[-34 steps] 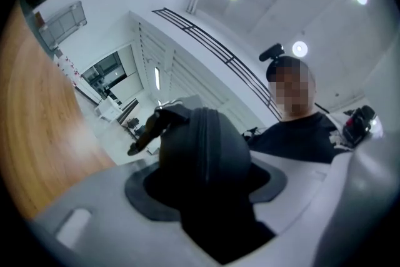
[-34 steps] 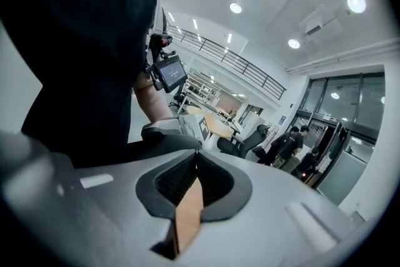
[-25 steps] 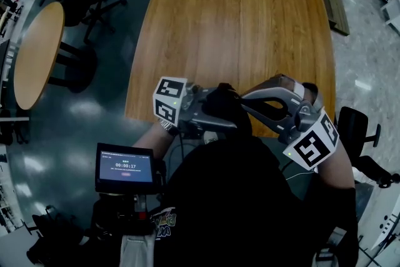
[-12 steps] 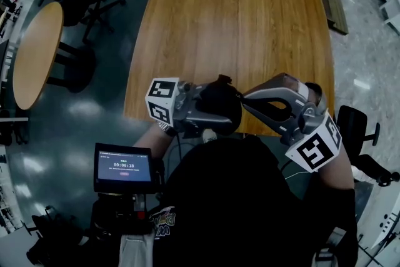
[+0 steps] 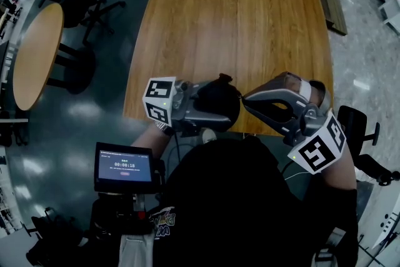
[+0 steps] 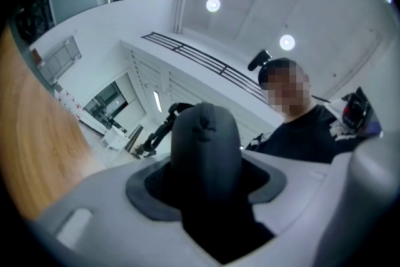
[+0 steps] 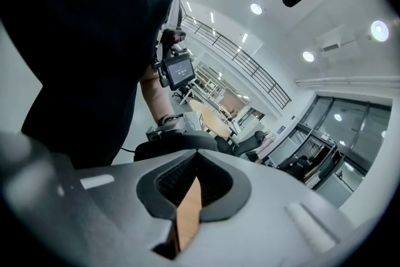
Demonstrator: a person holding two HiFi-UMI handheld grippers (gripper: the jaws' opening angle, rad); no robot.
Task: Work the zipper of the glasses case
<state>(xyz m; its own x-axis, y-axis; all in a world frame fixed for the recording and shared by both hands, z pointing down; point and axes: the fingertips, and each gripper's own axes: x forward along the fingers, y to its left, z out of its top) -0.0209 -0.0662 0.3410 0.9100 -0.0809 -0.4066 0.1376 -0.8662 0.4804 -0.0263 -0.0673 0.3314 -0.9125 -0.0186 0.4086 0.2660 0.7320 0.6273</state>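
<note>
Finding one: the left gripper (image 6: 206, 181) is clamped on the glasses case (image 5: 217, 103). Its jaws stand wide and press the case's two sides, holding it in the air just above the near edge of the table (image 5: 237, 22), close in front of the person's chest.

Finding two: the right gripper (image 5: 245, 97) has its jaws pressed together. Its own view shows nothing between the pads, only a sliver of wood seen through the gap lower down. We cannot tell whether a thin zipper pull is nipped at the very tips.

The relation that matters: the case lies directly ahead of the right gripper's tips, which sit at the case's right-hand flank, touching or just beside it. We judge that the case's long axis runs out along the left jaws, away from that gripper's camera. A small tab (image 5: 223, 77) stands proud at the far edge of the case (possibly the pull, though it is too small to confirm). The right gripper is the free tool and the nearer one to that seam, so we expect the next zipper move to fall to it.

Changes from the earlier frames: the left marker cube (image 5: 159, 100) has shifted slightly leftward and rolled, the case has turned with it and now shows a rounder face, and the right marker cube (image 5: 317, 148) sits a little lower and further right.
</note>
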